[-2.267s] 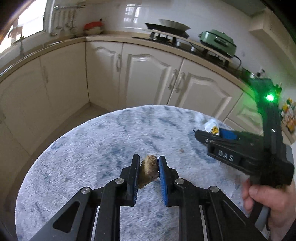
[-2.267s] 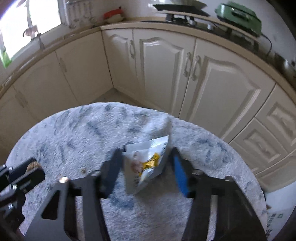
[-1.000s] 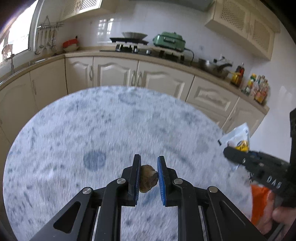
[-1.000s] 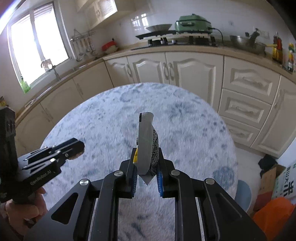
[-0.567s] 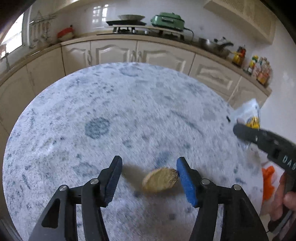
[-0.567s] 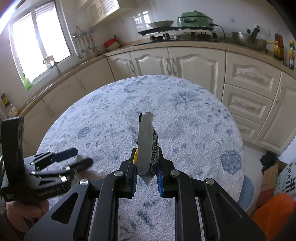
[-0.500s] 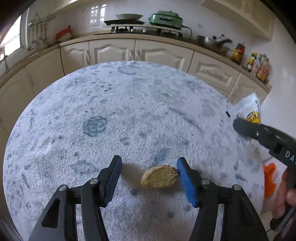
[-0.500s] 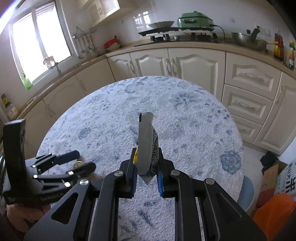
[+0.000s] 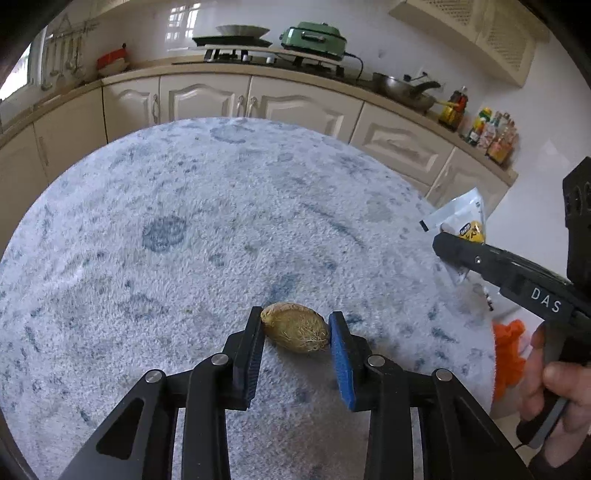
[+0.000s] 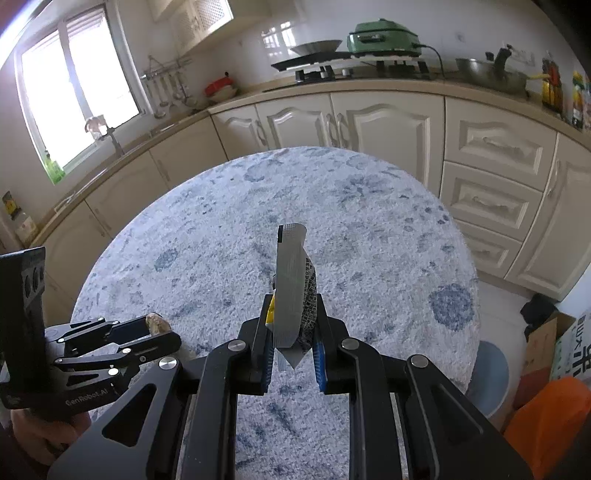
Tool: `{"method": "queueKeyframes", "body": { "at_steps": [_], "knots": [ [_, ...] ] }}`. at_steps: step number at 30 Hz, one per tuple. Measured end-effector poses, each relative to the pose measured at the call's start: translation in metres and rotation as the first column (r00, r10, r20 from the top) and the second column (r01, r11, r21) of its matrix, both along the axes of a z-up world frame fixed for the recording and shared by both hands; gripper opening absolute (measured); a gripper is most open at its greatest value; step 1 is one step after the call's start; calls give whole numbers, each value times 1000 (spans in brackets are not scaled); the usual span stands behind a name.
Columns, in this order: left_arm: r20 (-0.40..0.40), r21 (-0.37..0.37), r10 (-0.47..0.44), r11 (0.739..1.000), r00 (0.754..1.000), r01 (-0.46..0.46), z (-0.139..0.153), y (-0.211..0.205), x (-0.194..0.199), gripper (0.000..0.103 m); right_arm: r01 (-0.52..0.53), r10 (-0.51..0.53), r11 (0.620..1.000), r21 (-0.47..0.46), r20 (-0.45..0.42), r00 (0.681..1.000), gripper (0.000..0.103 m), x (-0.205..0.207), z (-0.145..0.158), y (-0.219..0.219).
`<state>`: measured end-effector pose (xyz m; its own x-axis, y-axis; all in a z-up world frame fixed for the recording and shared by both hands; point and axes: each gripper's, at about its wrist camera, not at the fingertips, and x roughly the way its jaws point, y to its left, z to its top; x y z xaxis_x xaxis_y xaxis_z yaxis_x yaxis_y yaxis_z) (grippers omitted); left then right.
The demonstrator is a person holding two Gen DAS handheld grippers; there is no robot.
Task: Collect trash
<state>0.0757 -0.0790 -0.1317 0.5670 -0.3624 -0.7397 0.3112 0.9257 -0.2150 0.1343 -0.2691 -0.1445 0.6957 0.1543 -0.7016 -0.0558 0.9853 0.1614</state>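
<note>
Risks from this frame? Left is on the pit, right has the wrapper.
1. The left hand-held gripper is closing on the rounded, fibrous pit end to end; it may squirt out or roll.
2. The right hand-held gripper pinches only the wrapper at its bottom edge; the tall, floppy top could slip free or snag.

Round table under a fuzzy white-and-blue cover, in a kitchen. Cream cabinets along the walls below a tan counter. White tiles behind a stove, green cooker and pan. Bright window at left, utensils hung beside it, daylight flooding in. Bottles at the counter's right end. Pale floor, cardboard box.
</note>
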Motion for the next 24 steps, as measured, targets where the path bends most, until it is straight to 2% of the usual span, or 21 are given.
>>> {"method": "queueKeyframes", "body": {
  "at_steps": [7, 13, 18, 24],
  "knots": [
    [67, -4, -40, 999, 997, 40, 25, -31, -1, 30, 58, -58, 998, 10, 48, 997, 17, -11, 19, -28],
    [155, -18, -126, 991, 980, 130, 58, -73, 8, 31, 142, -142, 990, 8, 116, 983, 17, -27, 49, -71],
    [208, -26, -228, 971, 951, 238, 79, -129, 16, 31, 252, -250, 968, 7, 156, 955, 17, -46, 70, -123],
    [192, -47, -349, 930, 917, 364, 79, -205, 35, 31, 383, -377, 924, -4, 164, 912, 17, -65, 78, -186]
  ]
}}
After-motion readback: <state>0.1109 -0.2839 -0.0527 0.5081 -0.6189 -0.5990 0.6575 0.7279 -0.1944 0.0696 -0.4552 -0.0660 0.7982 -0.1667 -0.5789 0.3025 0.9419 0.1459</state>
